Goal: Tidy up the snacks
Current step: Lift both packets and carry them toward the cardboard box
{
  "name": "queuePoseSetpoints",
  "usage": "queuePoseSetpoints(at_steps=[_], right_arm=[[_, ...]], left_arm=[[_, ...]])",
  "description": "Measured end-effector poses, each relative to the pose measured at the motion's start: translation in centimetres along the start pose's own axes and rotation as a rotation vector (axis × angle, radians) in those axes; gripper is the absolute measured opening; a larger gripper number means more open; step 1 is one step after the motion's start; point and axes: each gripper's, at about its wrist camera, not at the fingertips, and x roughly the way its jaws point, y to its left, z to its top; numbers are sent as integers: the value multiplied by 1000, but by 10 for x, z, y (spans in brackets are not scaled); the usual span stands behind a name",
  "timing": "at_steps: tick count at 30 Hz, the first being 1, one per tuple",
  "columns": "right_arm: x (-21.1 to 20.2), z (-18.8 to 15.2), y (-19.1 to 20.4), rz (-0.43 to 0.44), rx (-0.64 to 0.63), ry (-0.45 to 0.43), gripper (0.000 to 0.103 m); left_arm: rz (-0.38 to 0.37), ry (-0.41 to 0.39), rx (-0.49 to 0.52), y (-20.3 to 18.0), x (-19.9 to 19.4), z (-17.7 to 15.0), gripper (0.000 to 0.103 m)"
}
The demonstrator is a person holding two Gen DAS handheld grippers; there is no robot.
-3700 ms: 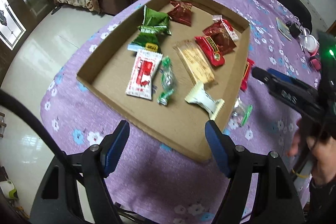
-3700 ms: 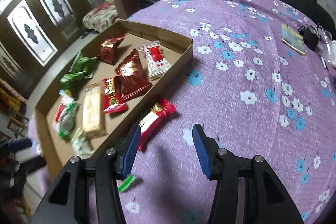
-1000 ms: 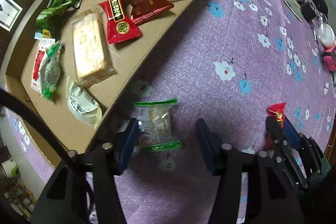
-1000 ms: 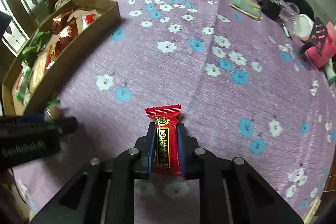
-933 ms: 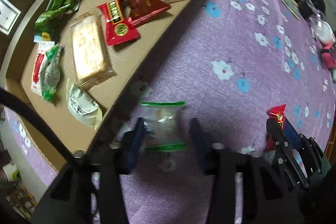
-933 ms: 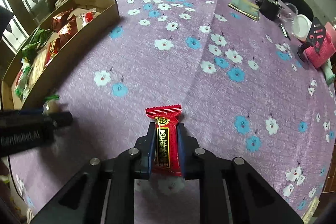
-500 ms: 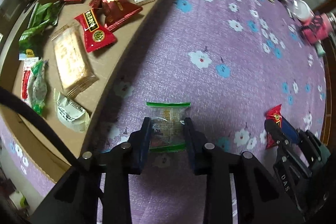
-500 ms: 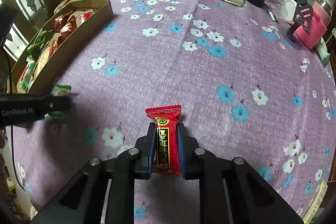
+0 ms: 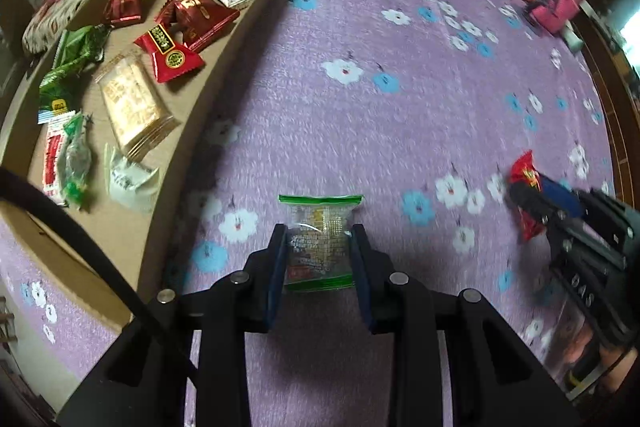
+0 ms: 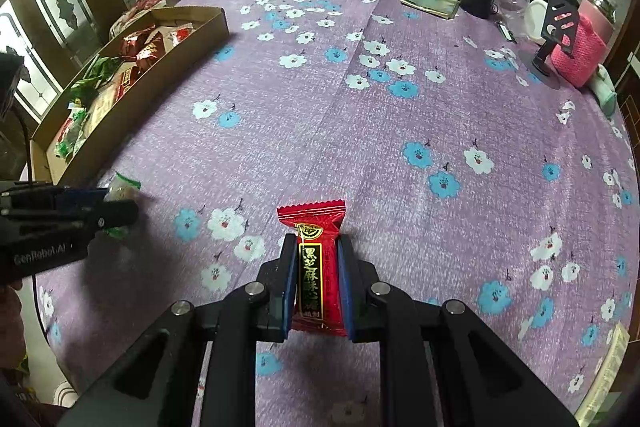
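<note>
Since 0.5 s ago, both grippers have drawn farther from the cardboard tray (image 9: 256,23), each retaining its snack. Left wrist view: the left gripper (image 9: 319,254) has its jaws closed against the sides of a clear green-edged snack packet (image 9: 319,241), held above the purple floral tablecloth (image 9: 360,131), right of the tray. Right wrist view: the right gripper (image 10: 314,277) has its jaws clamped on a red snack packet (image 10: 315,267), above the tablecloth, well apart from the tray (image 10: 168,67).

Right gripper (image 10: 316,281) clamping red snack packet (image 10: 316,263), purple floral tablecloth (image 10: 400,131), cardboard tray (image 10: 188,45) far left
</note>
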Motion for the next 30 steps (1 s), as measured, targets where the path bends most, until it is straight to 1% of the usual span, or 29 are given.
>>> queuePoseSetpoints(at_steps=[4,8,11,15,21,30], right_arm=[[-3,-6,2,11,3,2,17],[-3,-9,5,30,9,10,17],[-4,-7,11,36,4,9,17],[-5,-6,19,46,-3,11,17],[-7,-1,37,69,-26,6,17],[-12,16,73,108,-84,-9,17]], left_arm=[[7,-47,42,-7,-15,-15,33],[-11,-63,47,-10,-25,-21,33],[-6,-82,53,-8,-28,-12,33],[8,-105,63,-5,-35,-16,33],[8,-120,60,1,-40,-20,33],[6,-144,37,18,-52,-23,33]])
